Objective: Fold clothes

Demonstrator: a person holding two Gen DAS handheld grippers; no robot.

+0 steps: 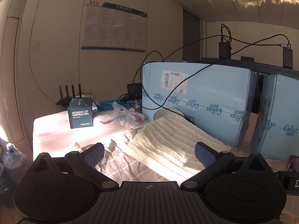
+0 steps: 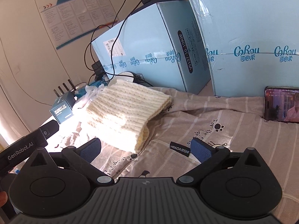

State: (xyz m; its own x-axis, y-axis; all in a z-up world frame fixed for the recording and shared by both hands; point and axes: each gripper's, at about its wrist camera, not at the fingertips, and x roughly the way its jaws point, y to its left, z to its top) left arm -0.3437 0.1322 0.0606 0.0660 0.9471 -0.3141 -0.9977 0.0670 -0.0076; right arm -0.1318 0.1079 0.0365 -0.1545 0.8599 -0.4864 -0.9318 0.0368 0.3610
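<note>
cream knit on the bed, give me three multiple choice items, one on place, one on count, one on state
1. The cream knit lies
A. on the striped sheet
B. inside a blue carton
C. on the phone

2. Antennas on the black router:
A. two
B. four
C. six

3. The tongs are
A. both shut on the knit
B. one open, one shut
C. both open, holding nothing

Key: 1 A, it rests on the sheet in front of the cartons. 2 B, four upright sticks show. 3 C, left tongs and right tongs are spread, empty.
</note>
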